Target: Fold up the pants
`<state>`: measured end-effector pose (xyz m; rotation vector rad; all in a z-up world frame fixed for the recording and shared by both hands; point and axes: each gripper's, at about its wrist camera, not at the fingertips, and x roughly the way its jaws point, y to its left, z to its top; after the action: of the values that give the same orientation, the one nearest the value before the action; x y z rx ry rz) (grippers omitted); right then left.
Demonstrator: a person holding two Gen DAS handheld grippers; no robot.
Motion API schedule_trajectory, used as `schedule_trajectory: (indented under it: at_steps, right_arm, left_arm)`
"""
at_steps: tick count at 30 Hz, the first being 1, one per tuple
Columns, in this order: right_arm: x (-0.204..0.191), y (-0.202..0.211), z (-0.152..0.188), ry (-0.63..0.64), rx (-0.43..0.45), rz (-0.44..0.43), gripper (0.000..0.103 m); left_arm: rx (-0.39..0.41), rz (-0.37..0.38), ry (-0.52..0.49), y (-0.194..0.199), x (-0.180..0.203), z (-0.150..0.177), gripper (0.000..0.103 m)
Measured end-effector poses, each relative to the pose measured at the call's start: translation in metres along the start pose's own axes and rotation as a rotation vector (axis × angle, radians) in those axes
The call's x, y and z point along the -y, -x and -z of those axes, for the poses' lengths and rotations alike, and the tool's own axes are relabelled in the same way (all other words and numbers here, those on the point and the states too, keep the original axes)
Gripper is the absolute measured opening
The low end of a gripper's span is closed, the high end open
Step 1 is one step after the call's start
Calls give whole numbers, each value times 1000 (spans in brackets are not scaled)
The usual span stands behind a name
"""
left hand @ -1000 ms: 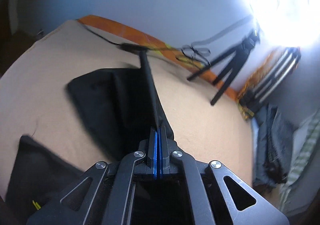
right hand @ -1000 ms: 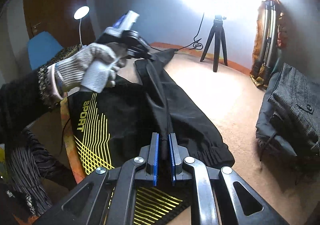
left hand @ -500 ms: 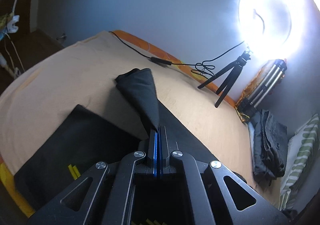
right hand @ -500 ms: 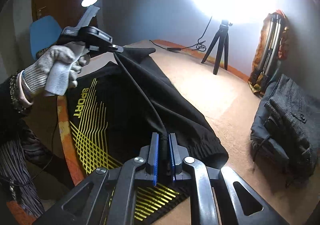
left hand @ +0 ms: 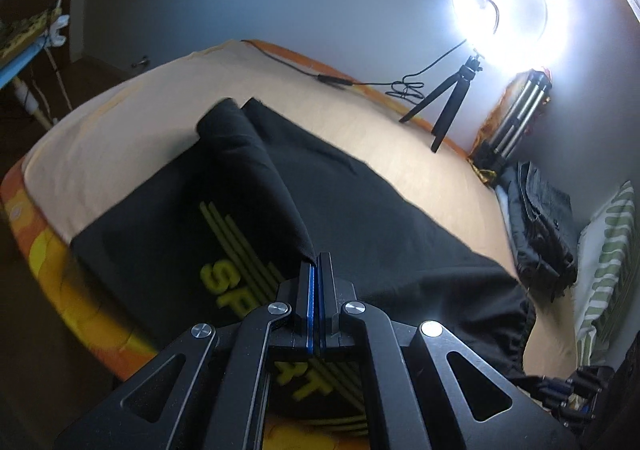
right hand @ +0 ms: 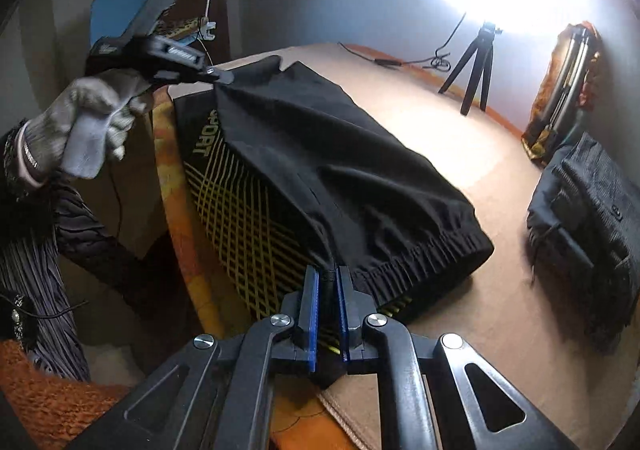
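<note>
Black sport pants (left hand: 360, 218) (right hand: 320, 170) with yellow line print lie across the beige bed, one layer drawn over the other. My left gripper (left hand: 316, 262) is shut on a raised fold of the black fabric near the leg end. In the right wrist view the left gripper (right hand: 224, 79), held by a gloved hand (right hand: 96, 118), lifts that edge at the far left. My right gripper (right hand: 328, 282) is shut on the elastic waistband edge (right hand: 420, 254), with cloth bunched between its blue pads.
The beige bed (left hand: 120, 122) (right hand: 460, 146) has an orange border (left hand: 52, 262). A ring light on a small tripod (left hand: 452, 106) (right hand: 476, 66) stands at the far edge with its cable. A dark folded garment (left hand: 540, 226) (right hand: 588, 218) and a striped pillow (left hand: 604, 258) lie at the right.
My left gripper has pulled its fold of fabric toward the near edge of the bed, spreading the top layer over the printed one. The right gripper has sunk a little with the waistband.
</note>
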<state>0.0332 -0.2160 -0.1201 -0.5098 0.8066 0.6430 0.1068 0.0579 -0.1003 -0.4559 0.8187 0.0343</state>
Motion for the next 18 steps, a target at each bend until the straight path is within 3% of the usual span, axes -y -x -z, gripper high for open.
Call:
schedule_trajectory:
  at_steps: [13,16,18]
  right_arm:
    - [-13,-17,13,70,-137,15,6]
    - [-16,-15,8,71,-159,-4,17]
    - [-18,-8,4,63,-152,-15,36]
  left_arm:
    - [-33,53,64,-5,-24,22,0]
    - [-49,71,58,-4,-25,23,0]
    - [-85,93,55,-6,-25,22,0]
